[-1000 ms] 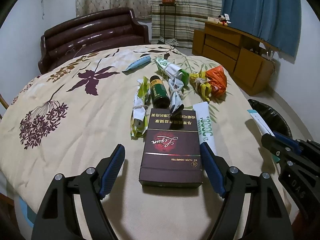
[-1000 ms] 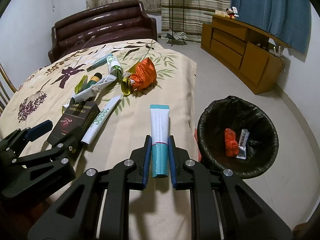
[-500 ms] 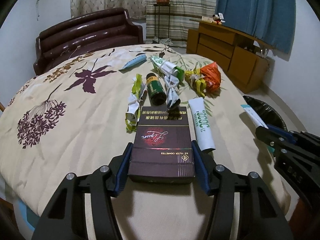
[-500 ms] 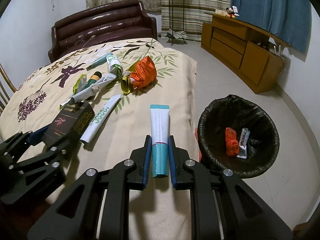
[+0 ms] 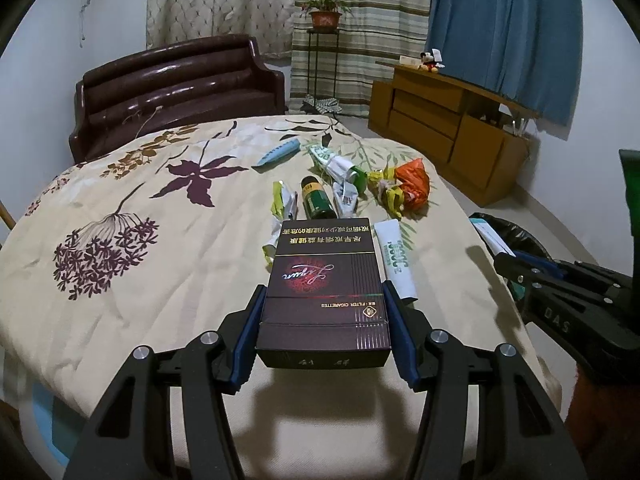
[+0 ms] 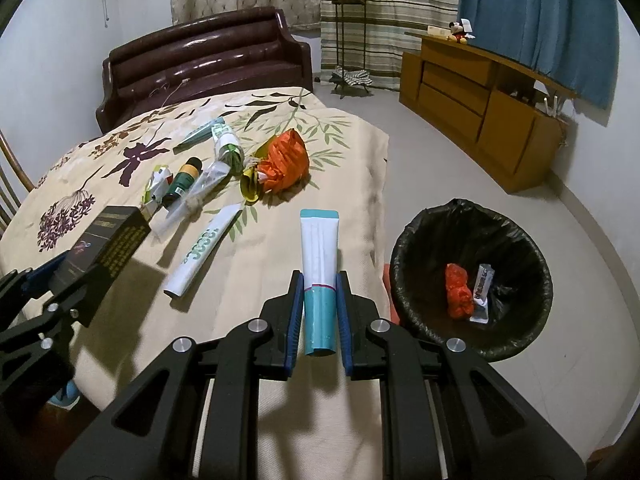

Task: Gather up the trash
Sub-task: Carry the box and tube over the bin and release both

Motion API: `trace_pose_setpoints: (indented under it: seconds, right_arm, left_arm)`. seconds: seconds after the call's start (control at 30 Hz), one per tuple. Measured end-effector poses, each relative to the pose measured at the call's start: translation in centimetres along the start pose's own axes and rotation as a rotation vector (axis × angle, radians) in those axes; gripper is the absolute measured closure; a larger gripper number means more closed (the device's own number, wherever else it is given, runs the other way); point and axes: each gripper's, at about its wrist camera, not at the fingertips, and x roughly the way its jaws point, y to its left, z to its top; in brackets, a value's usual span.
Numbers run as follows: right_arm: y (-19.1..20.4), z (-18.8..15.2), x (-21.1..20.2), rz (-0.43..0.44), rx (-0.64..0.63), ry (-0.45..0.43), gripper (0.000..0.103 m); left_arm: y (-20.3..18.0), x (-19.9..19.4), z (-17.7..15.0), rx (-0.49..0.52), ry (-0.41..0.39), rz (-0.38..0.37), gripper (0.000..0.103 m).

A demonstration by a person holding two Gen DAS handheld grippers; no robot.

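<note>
My left gripper (image 5: 324,334) is shut on a dark maroon cigarette box (image 5: 326,280) and holds it lifted above the bed; the box also shows in the right wrist view (image 6: 106,240). My right gripper (image 6: 319,314) is shut on a white and teal tube (image 6: 319,264), held over the bed's edge. A black-lined trash bin (image 6: 472,280) stands on the floor to the right, holding an orange wrapper and a small packet. More trash lies on the bed: a white tube (image 6: 202,248), a green bottle (image 5: 316,200), an orange bag (image 5: 414,184), crumpled wrappers (image 5: 282,216).
The bed has a floral cover (image 5: 140,220) and a brown leather headboard (image 5: 176,84). A wooden cabinet (image 6: 480,104) stands at the right wall under a blue curtain. A plant stand (image 6: 350,20) is at the back.
My left gripper closed on the cigarette box and lifted it off the bed. My right gripper kept holding the tube in about the same place.
</note>
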Motion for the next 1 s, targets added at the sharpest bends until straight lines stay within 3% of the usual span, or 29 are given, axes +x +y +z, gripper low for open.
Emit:
trace_pose_setpoints:
  seconds: [0.27,0.5,1.0]
  right_arm:
    - [-0.7,0.4,-0.3,-0.018,0.012,-0.011,0.087]
    - [-3.3,1.3,-0.7,-0.067,0.047,-0.038,0.087]
    - [-13.6,2.4,0.2,-0.218,0.191,-0.060,0.088]
  left_arm:
    - [-0.7,-0.5,1.0,0.007,-0.037,-0.019,0.048]
    - [-3.6,0.1,3.2,0.039,-0.082,-0.066,0.048]
    - [-13.0,5.6,6.0,0.153,-0.065,-0.160,0.048]
